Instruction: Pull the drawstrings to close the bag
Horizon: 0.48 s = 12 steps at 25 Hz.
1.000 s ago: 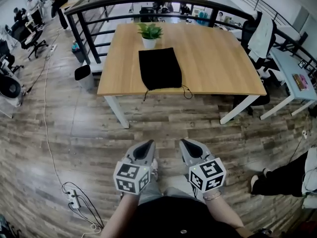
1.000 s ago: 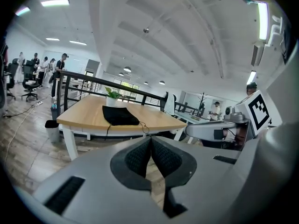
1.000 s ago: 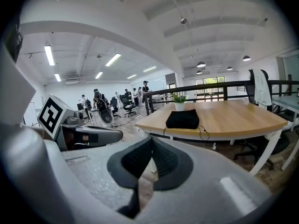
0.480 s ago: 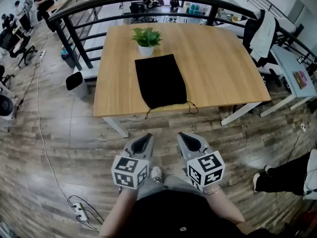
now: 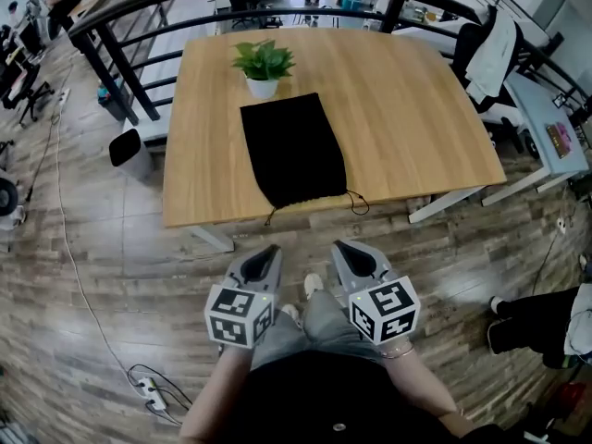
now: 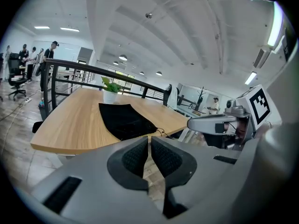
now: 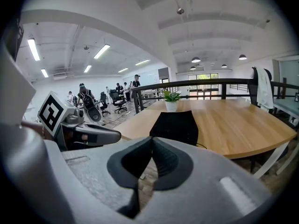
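Observation:
A black drawstring bag [image 5: 294,148] lies flat on the wooden table [image 5: 416,109], its mouth toward the near edge. One thin black drawstring [image 5: 354,203] loops off the right corner; another [image 5: 271,216] hangs over the edge at the left. The bag also shows in the left gripper view [image 6: 122,120] and the right gripper view [image 7: 176,125]. My left gripper [image 5: 266,251] and right gripper [image 5: 342,247] are held side by side over the floor, short of the table, both shut and empty.
A potted plant [image 5: 262,66] in a white pot stands just behind the bag. A black railing [image 5: 139,17] runs behind the table. Office chairs, a side desk [image 5: 555,128] and people stand around. A power strip with cables [image 5: 148,391] lies on the floor at left.
The table and bag have drawn nearer and larger in the head view as I walk toward them. Both grippers stay shut and side by side.

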Each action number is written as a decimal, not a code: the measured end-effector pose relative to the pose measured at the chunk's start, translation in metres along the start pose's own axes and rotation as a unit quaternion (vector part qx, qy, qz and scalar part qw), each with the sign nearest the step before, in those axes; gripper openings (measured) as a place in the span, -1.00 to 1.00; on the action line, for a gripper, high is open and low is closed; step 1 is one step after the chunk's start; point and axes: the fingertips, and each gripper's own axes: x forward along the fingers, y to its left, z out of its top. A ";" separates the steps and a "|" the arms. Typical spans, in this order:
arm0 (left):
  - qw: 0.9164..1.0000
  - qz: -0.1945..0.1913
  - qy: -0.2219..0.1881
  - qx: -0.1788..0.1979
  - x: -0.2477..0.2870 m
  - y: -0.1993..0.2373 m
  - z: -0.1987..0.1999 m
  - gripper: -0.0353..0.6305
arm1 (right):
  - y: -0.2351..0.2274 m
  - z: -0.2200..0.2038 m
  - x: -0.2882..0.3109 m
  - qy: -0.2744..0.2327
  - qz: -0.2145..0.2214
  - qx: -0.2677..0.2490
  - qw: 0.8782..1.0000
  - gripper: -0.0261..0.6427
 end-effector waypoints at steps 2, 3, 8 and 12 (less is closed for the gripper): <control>1.000 0.001 0.001 -0.001 0.008 0.003 0.003 -0.85 | -0.009 0.001 0.004 0.002 -0.003 0.002 1.000 -0.92; 1.000 0.002 0.001 -0.002 0.012 0.004 0.004 -0.85 | -0.014 0.002 0.007 0.003 -0.003 0.002 1.000 -0.92; 1.000 0.014 -0.003 -0.011 0.029 0.010 0.015 -0.85 | -0.033 0.010 0.022 0.005 0.007 -0.003 1.000 -0.92; 0.999 0.027 -0.009 -0.014 0.044 0.015 0.026 -0.85 | -0.048 0.019 0.036 0.002 0.021 -0.008 1.000 -0.92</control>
